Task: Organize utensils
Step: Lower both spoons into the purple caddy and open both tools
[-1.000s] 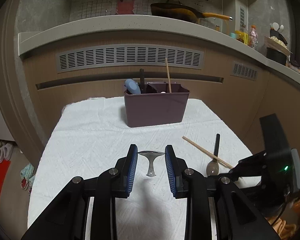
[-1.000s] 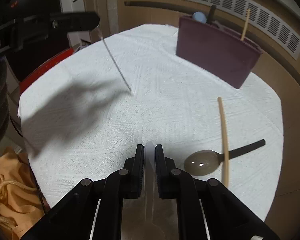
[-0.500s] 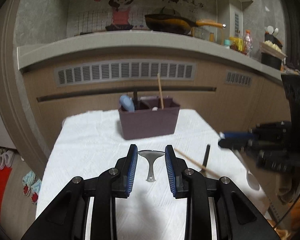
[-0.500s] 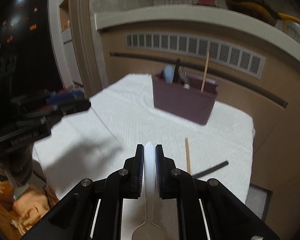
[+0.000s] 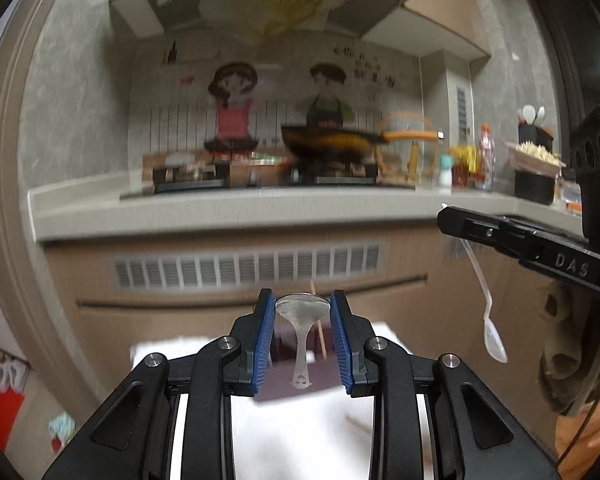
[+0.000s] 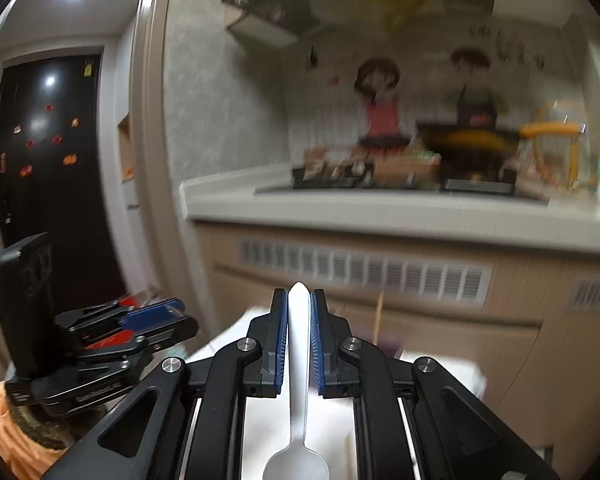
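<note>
the left gripper (image 5: 302, 336) clamped a metal spoon (image 5: 301, 322) by its bowl, frame centre; the right gripper (image 6: 299, 336) pinched a white spoon (image 6: 298, 364) by its handle — both raised, presumably for dropping into the organizer (image 5: 284, 380) low in frame.

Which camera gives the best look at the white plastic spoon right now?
The left wrist view: the white plastic spoon hangs in full, bowl down, from the right tongs. The right wrist view shows only its handle between the pads and part of the bowl.
</note>
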### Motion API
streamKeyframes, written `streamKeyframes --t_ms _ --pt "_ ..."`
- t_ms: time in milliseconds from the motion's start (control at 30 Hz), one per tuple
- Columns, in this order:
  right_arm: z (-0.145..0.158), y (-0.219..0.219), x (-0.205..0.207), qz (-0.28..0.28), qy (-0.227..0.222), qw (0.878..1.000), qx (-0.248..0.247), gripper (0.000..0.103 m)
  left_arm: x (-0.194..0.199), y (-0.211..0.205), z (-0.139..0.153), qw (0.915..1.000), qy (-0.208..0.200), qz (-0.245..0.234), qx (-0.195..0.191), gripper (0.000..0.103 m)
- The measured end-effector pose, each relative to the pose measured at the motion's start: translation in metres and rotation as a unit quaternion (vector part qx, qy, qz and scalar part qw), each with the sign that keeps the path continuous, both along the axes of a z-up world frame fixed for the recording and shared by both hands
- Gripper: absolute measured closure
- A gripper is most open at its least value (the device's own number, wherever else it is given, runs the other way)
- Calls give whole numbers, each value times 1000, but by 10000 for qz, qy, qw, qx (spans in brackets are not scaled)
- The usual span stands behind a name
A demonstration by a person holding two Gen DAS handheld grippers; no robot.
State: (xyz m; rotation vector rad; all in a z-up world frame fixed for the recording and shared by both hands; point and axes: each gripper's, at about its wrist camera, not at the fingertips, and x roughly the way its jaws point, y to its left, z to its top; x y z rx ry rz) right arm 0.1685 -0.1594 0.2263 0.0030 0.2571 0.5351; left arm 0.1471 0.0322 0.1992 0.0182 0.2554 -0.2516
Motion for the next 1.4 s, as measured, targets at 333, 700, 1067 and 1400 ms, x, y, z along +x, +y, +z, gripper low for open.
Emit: streamKeyframes --t_ms 333,700,1067,1400 --pt "-13 19 79 -384 -810 9957 -238 92 97 3 -9 9997 -168 -77 -135 74" --pt "-95 31 200 -352 -96 9990 243 92 193 23 -84 9956 785 -144 -495 74" --pt "-152 42 241 -541 76 9984 -129 92 232 23 -140 9901 1229 -206 -649 74" --pt "-181 43 232 -425 607 9957 -553 92 224 8 -158 9894 1393 -153 -371 73"
